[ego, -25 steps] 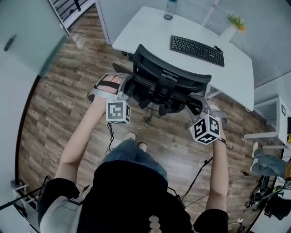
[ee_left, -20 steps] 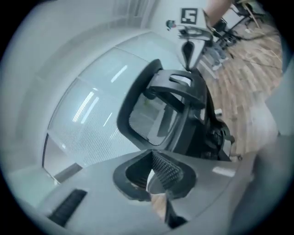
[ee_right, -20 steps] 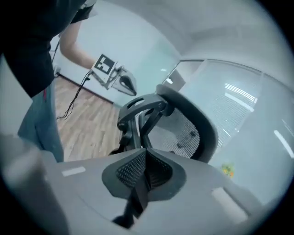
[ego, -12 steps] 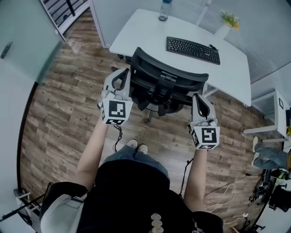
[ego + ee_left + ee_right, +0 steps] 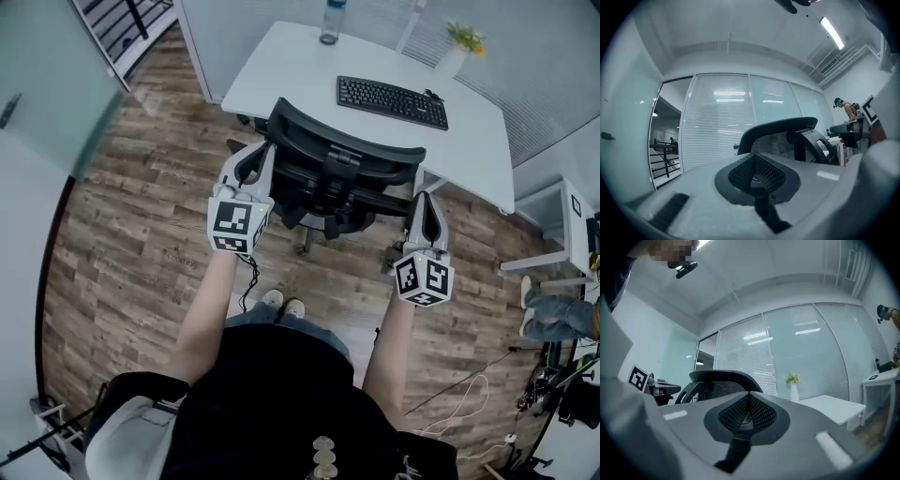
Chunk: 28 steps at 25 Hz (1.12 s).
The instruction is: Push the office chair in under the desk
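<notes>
The black office chair [image 5: 333, 178] stands with its back toward me, its seat partly under the white desk [image 5: 291, 70]. My left gripper [image 5: 256, 152] is upright beside the chair's left side, jaws shut on nothing. My right gripper [image 5: 424, 200] is beside the right armrest, also shut and empty. Whether either touches the chair I cannot tell. The left gripper view has the shut left gripper [image 5: 754, 161] in front, with the chair back [image 5: 780, 129] ahead to the right. Ahead of the right gripper [image 5: 749, 404] in its own view, the chair back [image 5: 723, 378] shows to the left.
On the desk lie a keyboard [image 5: 392, 100], a water bottle [image 5: 329, 21] and a potted plant [image 5: 455, 49]. A white side table [image 5: 561, 234] stands right, with someone's legs [image 5: 555, 319] and cables [image 5: 455, 394] on the wood floor. My feet [image 5: 281, 302] are behind the chair.
Both grippers have rolled from lying sideways at the armrests to upright and have risen. Their marker cubes now face the head camera. The right gripper has drawn back from the armrest.
</notes>
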Each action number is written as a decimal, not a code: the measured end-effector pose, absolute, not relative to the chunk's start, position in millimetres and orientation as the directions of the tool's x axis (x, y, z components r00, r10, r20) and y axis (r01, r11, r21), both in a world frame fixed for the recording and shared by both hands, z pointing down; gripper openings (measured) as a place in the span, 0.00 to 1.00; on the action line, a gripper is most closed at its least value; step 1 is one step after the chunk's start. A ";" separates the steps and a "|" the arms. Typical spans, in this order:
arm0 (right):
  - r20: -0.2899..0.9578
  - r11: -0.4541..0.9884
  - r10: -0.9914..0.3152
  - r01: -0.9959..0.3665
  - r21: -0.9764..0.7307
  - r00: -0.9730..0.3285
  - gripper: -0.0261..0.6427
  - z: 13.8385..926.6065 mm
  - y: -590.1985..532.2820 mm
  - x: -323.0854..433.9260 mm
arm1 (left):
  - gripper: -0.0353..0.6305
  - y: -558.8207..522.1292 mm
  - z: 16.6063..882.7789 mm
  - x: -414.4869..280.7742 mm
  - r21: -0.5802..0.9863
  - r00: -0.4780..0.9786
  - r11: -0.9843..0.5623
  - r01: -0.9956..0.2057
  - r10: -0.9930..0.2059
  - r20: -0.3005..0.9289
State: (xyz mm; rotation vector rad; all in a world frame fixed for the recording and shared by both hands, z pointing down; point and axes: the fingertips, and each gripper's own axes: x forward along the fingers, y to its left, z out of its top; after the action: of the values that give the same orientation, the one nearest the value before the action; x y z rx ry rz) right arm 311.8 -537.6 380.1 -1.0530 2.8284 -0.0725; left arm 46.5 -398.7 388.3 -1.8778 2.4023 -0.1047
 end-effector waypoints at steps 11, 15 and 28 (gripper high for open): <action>-0.091 0.740 -0.673 -0.664 -0.112 -0.734 0.05 385.5 -539.0 311.3 | 0.06 -396.1 388.6 42.2 -0.102 -0.245 0.246 -0.964 -0.969 -0.022; -0.083 0.740 -0.672 -0.663 -0.114 -0.736 0.05 387.7 -539.4 310.4 | 0.06 -397.2 389.0 42.2 -0.108 -0.242 0.243 -0.964 -0.970 -0.014; -0.071 0.742 -0.669 -0.661 -0.111 -0.740 0.05 391.9 -533.9 308.3 | 0.06 -396.6 389.7 43.5 -0.115 -0.232 0.232 -0.966 -0.973 -0.011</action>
State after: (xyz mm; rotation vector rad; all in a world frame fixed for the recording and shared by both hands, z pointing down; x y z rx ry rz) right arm 308.3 -533.9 391.9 -1.0846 2.8324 -0.1184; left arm 43.5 -396.6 389.7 -1.8948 2.4014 -0.1276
